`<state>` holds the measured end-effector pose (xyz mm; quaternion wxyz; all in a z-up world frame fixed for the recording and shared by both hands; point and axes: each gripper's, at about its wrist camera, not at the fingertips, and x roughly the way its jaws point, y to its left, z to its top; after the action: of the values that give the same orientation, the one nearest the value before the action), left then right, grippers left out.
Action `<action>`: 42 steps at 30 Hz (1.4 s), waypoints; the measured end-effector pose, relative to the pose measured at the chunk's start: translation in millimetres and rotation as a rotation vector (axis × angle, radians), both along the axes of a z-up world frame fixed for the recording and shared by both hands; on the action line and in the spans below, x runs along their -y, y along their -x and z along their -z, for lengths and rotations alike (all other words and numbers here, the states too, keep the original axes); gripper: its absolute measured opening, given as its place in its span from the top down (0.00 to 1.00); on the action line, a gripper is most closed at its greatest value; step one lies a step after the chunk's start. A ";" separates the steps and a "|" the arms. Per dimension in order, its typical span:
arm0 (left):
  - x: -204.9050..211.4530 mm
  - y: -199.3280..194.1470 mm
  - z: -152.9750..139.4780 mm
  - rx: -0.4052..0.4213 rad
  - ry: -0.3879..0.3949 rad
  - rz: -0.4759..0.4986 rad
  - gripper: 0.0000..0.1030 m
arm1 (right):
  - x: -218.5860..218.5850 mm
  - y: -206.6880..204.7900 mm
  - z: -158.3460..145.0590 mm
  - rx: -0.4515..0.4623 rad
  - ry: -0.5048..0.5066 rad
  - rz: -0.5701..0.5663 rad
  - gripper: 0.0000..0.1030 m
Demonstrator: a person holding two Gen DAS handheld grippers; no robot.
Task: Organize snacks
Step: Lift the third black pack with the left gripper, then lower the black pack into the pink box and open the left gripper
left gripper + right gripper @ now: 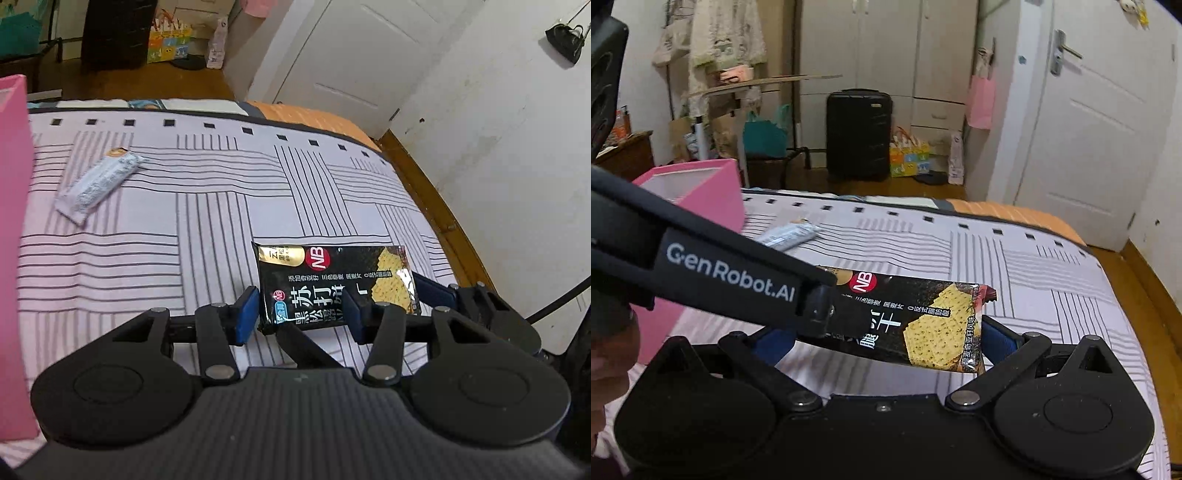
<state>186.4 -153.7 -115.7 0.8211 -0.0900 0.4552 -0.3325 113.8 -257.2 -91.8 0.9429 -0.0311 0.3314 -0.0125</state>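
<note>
Both tools (301, 314) (886, 341) angled down, gripping cracker packet (332, 284)

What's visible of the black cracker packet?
The black cracker packet is a glossy plastic wrapper with a red NB logo, white Chinese text and a printed speckled yellow cracker. It looks unopened. It sits slightly tilted, raised above the striped sheet. The left gripper clamps its left part. One right gripper pad meets its right end; the other pad's contact is hidden.
</note>
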 end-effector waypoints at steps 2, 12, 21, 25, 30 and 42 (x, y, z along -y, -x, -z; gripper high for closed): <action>-8.0 4.1 -7.6 0.001 0.000 -0.008 0.55 | -8.5 4.5 -10.7 0.006 0.006 -0.020 0.00; -61.1 34.9 -58.7 0.058 -0.019 -0.057 0.55 | -62.7 15.3 -58.0 0.052 0.022 -0.195 0.00; -153.3 39.6 -96.3 0.108 -0.025 -0.158 0.55 | -128.3 2.9 -83.8 0.096 0.003 -0.466 0.06; -195.1 35.7 -101.4 0.115 -0.031 -0.241 0.55 | -150.1 -17.4 -81.0 0.060 -0.062 -0.526 0.19; -244.7 27.5 -91.1 0.062 -0.027 -0.346 0.55 | -163.6 -46.7 -62.9 -0.052 -0.210 -0.564 0.34; -289.8 19.6 -47.5 -0.010 -0.198 -0.474 0.52 | -187.9 -70.4 -22.9 -0.156 -0.293 -0.614 0.35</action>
<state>166.7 136.1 -68.2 0.8786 -0.1153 0.4557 -0.0840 184.1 -69.3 -68.9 0.8690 0.0053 0.3760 0.3217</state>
